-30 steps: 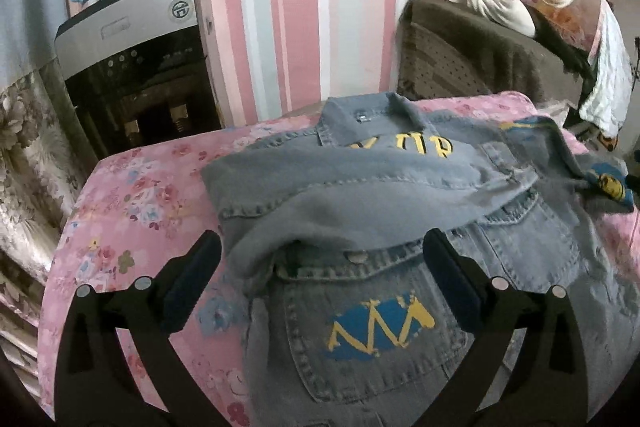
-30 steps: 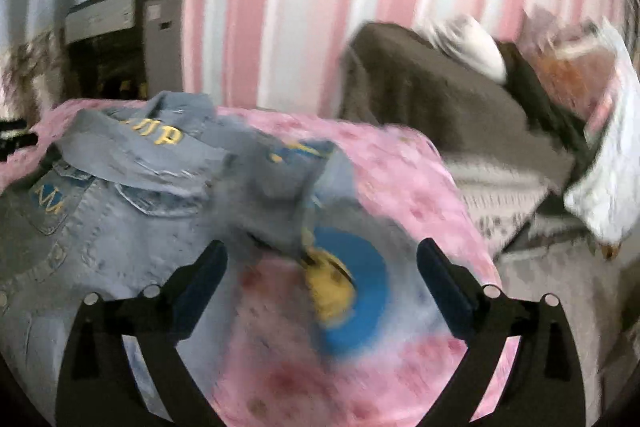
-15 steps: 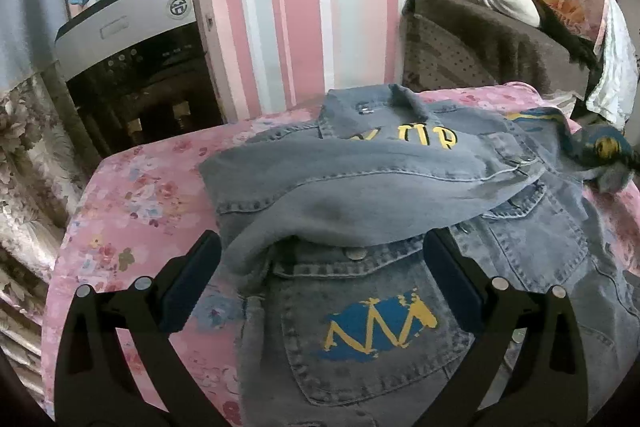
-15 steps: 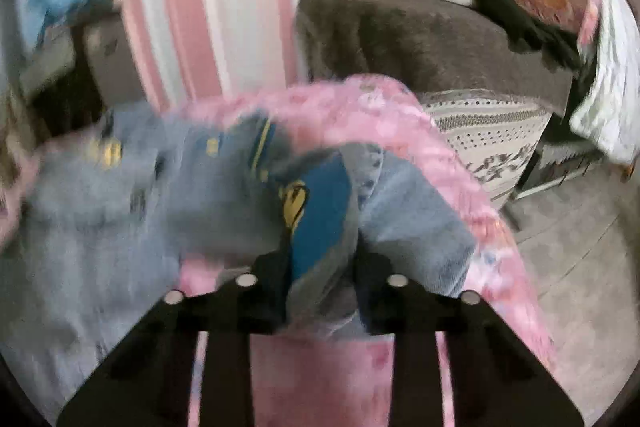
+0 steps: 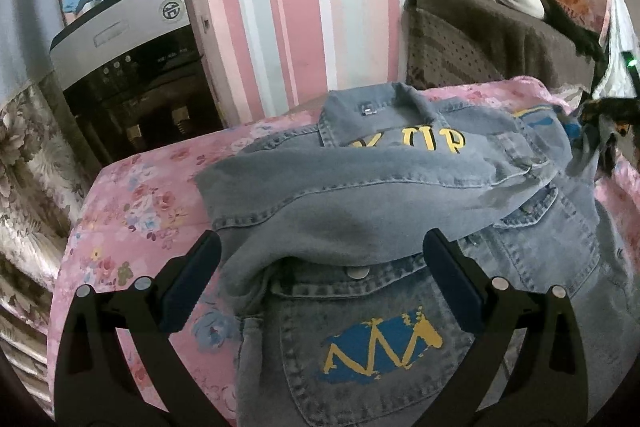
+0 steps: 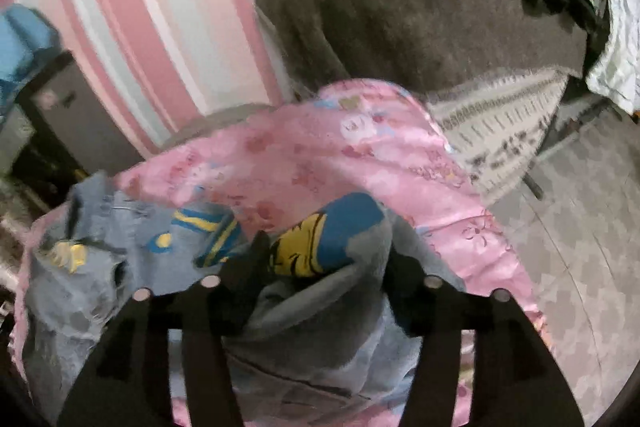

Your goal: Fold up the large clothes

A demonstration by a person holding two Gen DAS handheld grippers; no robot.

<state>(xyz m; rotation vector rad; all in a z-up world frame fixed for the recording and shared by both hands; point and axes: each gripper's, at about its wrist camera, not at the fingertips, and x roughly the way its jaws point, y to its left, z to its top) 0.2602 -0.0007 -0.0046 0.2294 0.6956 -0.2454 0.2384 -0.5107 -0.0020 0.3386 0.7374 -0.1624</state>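
A faded blue denim jacket (image 5: 400, 211) with yellow lettering lies rumpled on the pink floral bedspread (image 5: 132, 211), one sleeve folded across its chest. The left gripper (image 5: 320, 283) hovers over it, jaws spread and empty. The right gripper (image 6: 324, 279) has just been opening, its jaws bunched around the thick blue-and-yellow patched cuff (image 6: 320, 247).

Both the left gripper (image 5: 320, 279) and right gripper (image 6: 324, 279) have black angular fingers with round silver rivets and dark blue pads.
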